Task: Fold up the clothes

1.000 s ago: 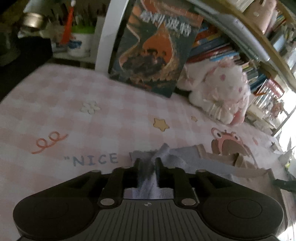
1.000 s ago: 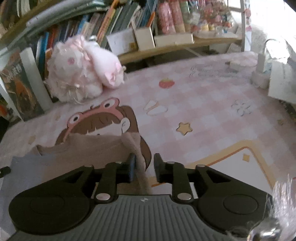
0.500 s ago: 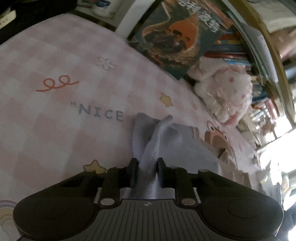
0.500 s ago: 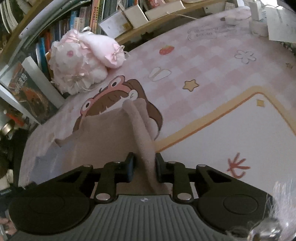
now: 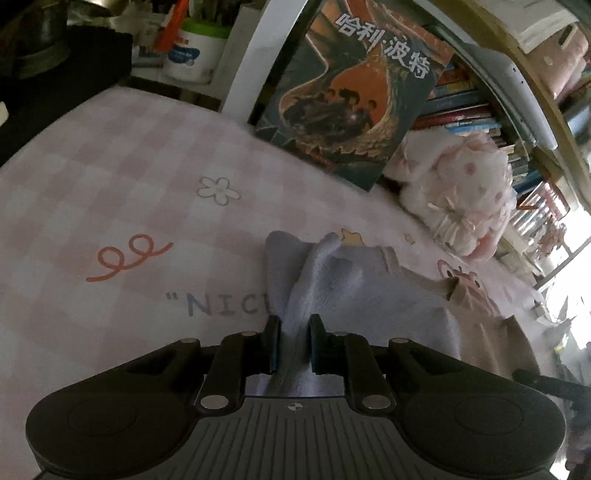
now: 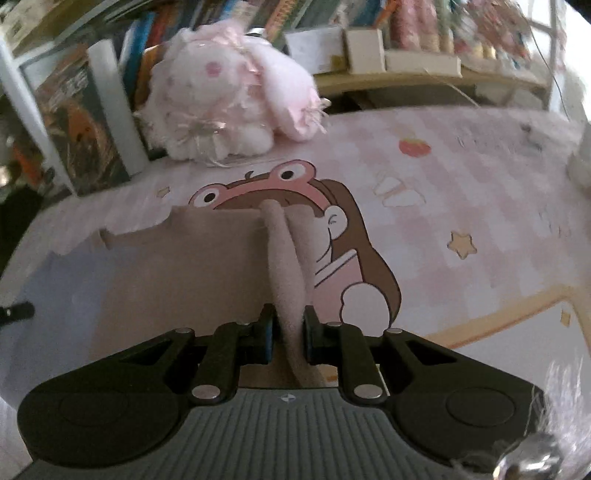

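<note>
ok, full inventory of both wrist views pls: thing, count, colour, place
garment: 1, lavender at one end, beige at the other, flat on the mat, an edge pinched up at each end
mat: 1, pink check with cartoon prints, under the garment
plush toy: 1, white and pink, far edge of mat by the shelves
book: 1, dark cover with orange, upright beside the plush
shelved books: many, mixed colours, behind the plush
white boxes: several, on the shelf
tub: 1, white with green rim, far left
left hand-held gripper: black, shut on lavender edge
right hand-held gripper: black, shut on beige edge
</note>
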Demonstrator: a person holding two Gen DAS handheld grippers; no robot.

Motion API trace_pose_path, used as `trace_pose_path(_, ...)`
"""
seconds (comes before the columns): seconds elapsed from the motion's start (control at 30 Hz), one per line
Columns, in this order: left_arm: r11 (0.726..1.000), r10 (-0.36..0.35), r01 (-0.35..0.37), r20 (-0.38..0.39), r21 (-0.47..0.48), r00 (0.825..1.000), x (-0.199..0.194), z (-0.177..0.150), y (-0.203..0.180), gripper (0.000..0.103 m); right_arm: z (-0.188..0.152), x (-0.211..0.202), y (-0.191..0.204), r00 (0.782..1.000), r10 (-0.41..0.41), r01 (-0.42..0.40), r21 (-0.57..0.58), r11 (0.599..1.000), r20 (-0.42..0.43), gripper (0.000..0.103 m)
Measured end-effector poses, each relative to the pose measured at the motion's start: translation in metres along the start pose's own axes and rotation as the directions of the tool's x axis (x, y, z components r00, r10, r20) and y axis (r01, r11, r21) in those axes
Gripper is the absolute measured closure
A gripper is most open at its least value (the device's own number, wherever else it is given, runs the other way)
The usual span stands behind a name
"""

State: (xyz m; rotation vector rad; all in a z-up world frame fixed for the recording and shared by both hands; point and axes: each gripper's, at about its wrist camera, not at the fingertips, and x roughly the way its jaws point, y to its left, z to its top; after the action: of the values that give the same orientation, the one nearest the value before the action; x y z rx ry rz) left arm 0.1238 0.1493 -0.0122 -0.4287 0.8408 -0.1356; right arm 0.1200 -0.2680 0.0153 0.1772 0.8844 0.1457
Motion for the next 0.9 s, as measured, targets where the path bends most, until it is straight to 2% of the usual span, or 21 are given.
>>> trace_pose_path(0.1, 0.999, 0.04, -0.04, 0.015, 0.007, 0.999, -0.007, -0.002, -0.005, 0.082, 0.0, -0.004, 0.002, 1.0, -0.022, 0.022, -0.044, 0.999, -0.001, 0.081)
trace_pose_path(0.2, 0.998, 0.056, -0.058, 0.127, 0.01, 0.99, -0.035, -0.006, -0.013, 0.081, -0.001, -0.014, 0.006, 0.999, -0.027, 0.028, -0.088, 0.996, 0.02, 0.068)
trace_pose_path(0.23, 0.999, 0.045, -0.048, 0.163, 0.013, 0.986, -0.044, -0.009, -0.014, 0.08, -0.002, -0.018, 0.007, 0.999, -0.02, 0.024, -0.103, 0.994, 0.032, 0.06)
trace_pose_path(0.3, 0.999, 0.046, -0.05, 0.205, 0.015, 0.978, -0.061, -0.016, -0.02, 0.074, -0.005, -0.027, 0.008, 0.999, -0.01, 0.017, -0.134, 0.991, 0.053, 0.052)
trace_pose_path(0.4, 0.996, 0.085, -0.092, 0.229, 0.022, 0.97, -0.078, -0.031, -0.032, 0.072, -0.009, -0.037, 0.007, 0.997, 0.012, 0.001, -0.175, 0.985, 0.072, 0.044)
trace_pose_path(0.47, 0.991, 0.126, -0.132, 0.237, 0.009, 0.963, -0.085, -0.043, -0.041, 0.062, -0.011, -0.042, 0.004, 0.997, 0.033, -0.019, -0.194, 0.981, 0.072, 0.042)
trace_pose_path(0.53, 0.985, 0.17, -0.173, 0.243, -0.011, 0.955, -0.092, -0.057, -0.051, 0.057, -0.015, -0.047, -0.001, 0.996, 0.056, -0.04, -0.212, 0.976, 0.071, 0.037)
trace_pose_path(0.7, 0.971, 0.237, -0.22, 0.227, -0.095, 0.945, -0.1, -0.089, -0.077, 0.052, -0.028, -0.056, -0.019, 0.994, 0.105, -0.09, -0.263, 0.961, 0.042, 0.034)
trace_pose_path(0.9, 0.95, 0.306, -0.285, 0.203, -0.126, 0.93, -0.1, -0.119, -0.118, 0.046, -0.04, -0.061, -0.041, 0.986, 0.164, -0.159, -0.313, 0.936, -0.01, 0.033)
